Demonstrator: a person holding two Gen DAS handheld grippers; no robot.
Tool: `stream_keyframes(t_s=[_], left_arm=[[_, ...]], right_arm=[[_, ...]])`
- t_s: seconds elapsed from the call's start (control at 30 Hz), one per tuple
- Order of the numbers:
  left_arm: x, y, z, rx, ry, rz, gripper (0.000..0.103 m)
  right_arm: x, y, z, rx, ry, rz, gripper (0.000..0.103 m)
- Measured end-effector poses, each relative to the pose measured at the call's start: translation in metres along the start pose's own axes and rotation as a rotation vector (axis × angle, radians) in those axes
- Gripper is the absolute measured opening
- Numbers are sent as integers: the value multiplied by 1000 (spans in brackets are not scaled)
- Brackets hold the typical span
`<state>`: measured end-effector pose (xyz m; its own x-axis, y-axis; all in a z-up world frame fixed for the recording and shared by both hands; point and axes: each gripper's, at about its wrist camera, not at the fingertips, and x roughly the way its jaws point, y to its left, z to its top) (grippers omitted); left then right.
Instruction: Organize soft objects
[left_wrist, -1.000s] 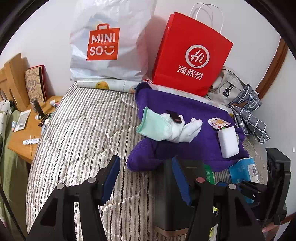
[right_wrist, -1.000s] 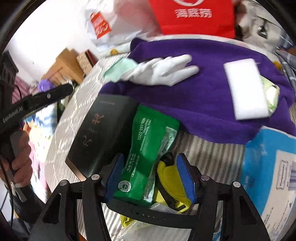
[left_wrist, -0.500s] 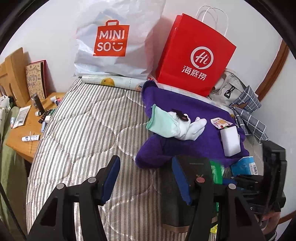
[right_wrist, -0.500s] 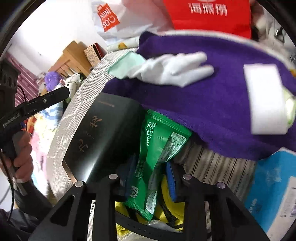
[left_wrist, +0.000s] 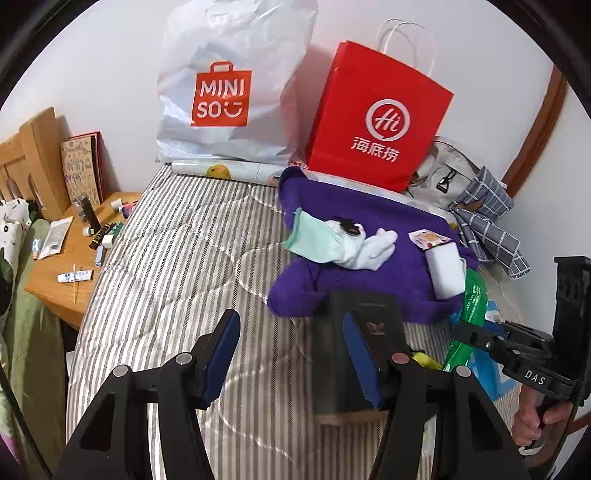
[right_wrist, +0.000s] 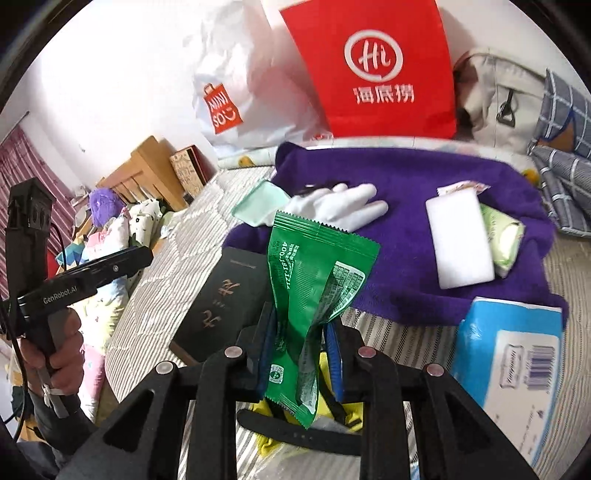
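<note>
Right wrist view: right gripper (right_wrist: 301, 345) jaws pinch the green packet (right_wrist: 314, 284), lifted above the bed.

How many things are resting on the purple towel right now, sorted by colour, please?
White or white-and-mint: 2, the glove and the sponge block.
Pale green: 1, the small packet beside the sponge.
Orange-printed: 1, the little sachet.
Black: 1, a small clip-like item on the glove.
Total: 5 on the purple towel.
</note>
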<state>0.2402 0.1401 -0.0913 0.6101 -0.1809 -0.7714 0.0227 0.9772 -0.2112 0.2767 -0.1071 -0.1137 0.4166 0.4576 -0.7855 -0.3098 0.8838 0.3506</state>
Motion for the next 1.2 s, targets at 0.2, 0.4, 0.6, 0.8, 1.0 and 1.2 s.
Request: stream_keyframes(t_s=[0.2, 0.4, 0.6, 0.8, 1.0, 1.2], left_arm=[[-17, -28, -20, 56, -1, -7, 56], [-21, -79, -44, 157, 14, -45, 56], [-15, -123, -70, 225, 13, -84, 56], [11, -161, -100, 358, 70, -53, 56], [33, -175, -111, 418, 122, -43, 56], [51, -189, -114, 519, 145, 55, 56]], right_arm=[[-41, 5, -24, -6, -46, 5, 25], [-88, 0, -60, 7, -94, -27, 25], [-111, -14, -108, 37, -98, -48, 25], [-113, -37, -152, 80, -73, -73, 25], [-115, -54, -177, 122, -83, -63, 26], [-108, -69, -186, 148, -80, -61, 26]])
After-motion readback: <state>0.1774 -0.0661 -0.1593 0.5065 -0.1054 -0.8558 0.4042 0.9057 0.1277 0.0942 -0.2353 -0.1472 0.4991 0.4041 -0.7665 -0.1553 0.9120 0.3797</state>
